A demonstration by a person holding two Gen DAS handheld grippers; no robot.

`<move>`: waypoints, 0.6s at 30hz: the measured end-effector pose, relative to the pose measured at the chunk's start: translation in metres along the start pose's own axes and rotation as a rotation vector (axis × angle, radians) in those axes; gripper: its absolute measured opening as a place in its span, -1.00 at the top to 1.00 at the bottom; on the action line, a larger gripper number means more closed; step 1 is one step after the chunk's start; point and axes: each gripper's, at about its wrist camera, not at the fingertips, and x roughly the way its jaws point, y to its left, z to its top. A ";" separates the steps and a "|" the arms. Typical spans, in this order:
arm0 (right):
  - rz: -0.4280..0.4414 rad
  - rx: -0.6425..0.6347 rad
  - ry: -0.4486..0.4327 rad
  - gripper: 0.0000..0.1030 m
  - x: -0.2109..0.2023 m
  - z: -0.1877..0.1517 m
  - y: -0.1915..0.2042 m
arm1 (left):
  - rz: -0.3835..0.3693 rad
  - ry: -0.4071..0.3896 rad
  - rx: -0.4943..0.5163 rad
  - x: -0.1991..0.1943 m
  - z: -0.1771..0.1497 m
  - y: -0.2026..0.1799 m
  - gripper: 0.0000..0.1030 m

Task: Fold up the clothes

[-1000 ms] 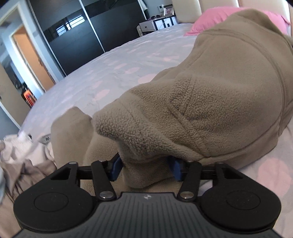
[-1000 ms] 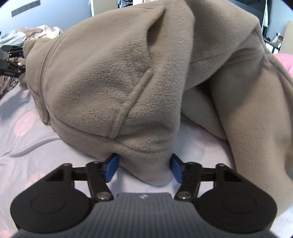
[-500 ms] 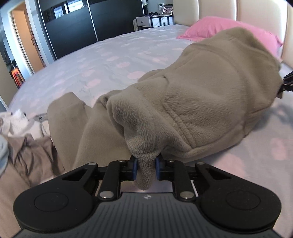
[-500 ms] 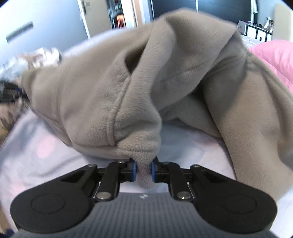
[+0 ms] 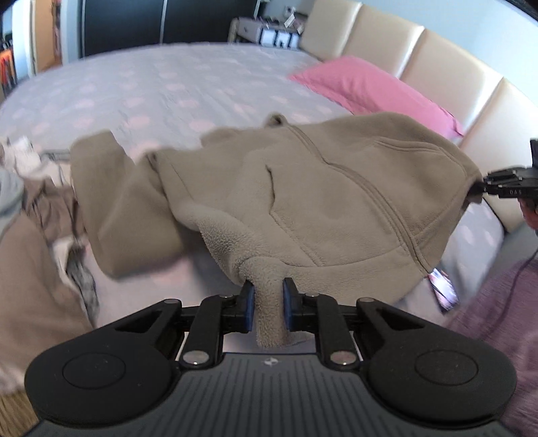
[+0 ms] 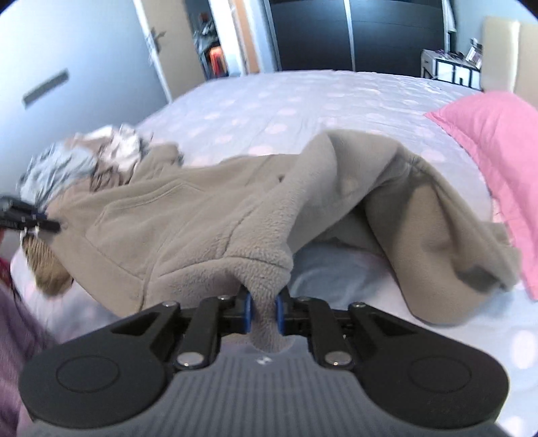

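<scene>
A wide bed (image 5: 175, 84) fills both views, its lilac cover dotted with pale pink spots and creased in places. A pink pillow (image 5: 366, 87) lies at the head, against a cream padded headboard (image 5: 433, 67). Behind the bed stands a dark wardrobe (image 6: 353, 33) with tall glossy doors, and beside it a doorway (image 6: 215, 40) opens onto a lit room with orange tones. A small white bedside table (image 5: 265, 32) carries small items (too blurred to name). The wall in the right view is pale blue.

The fleece (image 5: 322, 195), a tan garment with seams and a pocket, hangs stretched between the two grippers above the cover, one sleeve trailing down onto the bed near the pillow. The left gripper (image 5: 268, 304) is clamped on a bunched fold of its hem, blue pads pressing the cloth from both sides. The right gripper (image 6: 262, 312) pinches another corner of the same hem in the same way. A heap of other clothes (image 6: 80, 161) sits at the bed's edge, beyond the fleece
</scene>
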 end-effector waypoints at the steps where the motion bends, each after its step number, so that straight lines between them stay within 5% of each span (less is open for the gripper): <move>1: -0.011 -0.024 0.028 0.71 -0.013 0.002 0.004 | -0.003 0.034 0.000 -0.004 -0.005 -0.007 0.72; 7: -0.058 -0.064 0.246 0.70 -0.052 -0.014 0.027 | -0.028 0.241 0.013 -0.006 -0.039 -0.040 0.72; 12: -0.050 -0.062 0.428 0.70 -0.022 -0.043 0.041 | 0.017 0.407 0.058 0.017 -0.072 -0.052 0.96; 16: -0.052 -0.078 0.554 0.67 0.010 -0.069 0.048 | 0.039 0.464 0.029 0.037 -0.092 -0.043 0.95; 18: -0.071 -0.083 0.574 0.45 0.017 -0.075 0.045 | 0.047 0.460 0.000 0.042 -0.092 -0.036 0.93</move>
